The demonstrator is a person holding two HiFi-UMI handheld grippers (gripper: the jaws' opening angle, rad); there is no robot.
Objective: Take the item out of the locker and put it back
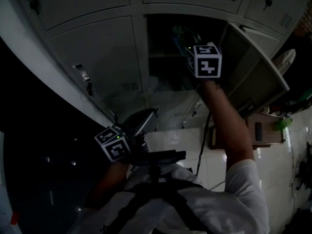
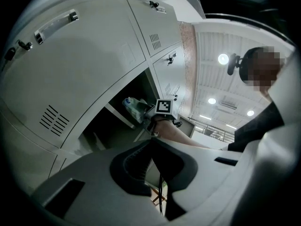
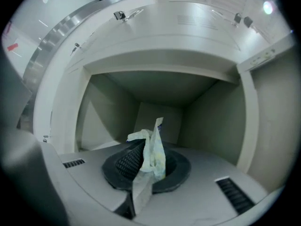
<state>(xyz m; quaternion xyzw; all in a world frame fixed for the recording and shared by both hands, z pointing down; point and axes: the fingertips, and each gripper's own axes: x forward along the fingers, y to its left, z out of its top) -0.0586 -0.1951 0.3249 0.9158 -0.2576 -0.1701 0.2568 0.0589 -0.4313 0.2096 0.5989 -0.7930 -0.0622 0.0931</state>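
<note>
The locker's open compartment (image 1: 165, 89) faces me, its door (image 1: 253, 74) swung out to the right. My right gripper (image 1: 187, 40) reaches up into the opening, its marker cube (image 1: 204, 60) just outside. In the right gripper view, the right gripper (image 3: 148, 161) is shut on a crumpled pale plastic packet (image 3: 153, 147), which stands up between the dark pads in front of the compartment's back wall (image 3: 160, 114). The left gripper view shows that packet (image 2: 134, 106) at the shelf's edge. My left gripper (image 1: 144, 122) hangs low near my chest, jaws together on nothing (image 2: 153, 166).
Closed locker doors (image 1: 97, 57) with latches flank the open one on the left and above. A small wooden stand (image 1: 265, 130) sits on the glossy floor at the lower right. A black cable (image 1: 202, 145) hangs beside my right arm.
</note>
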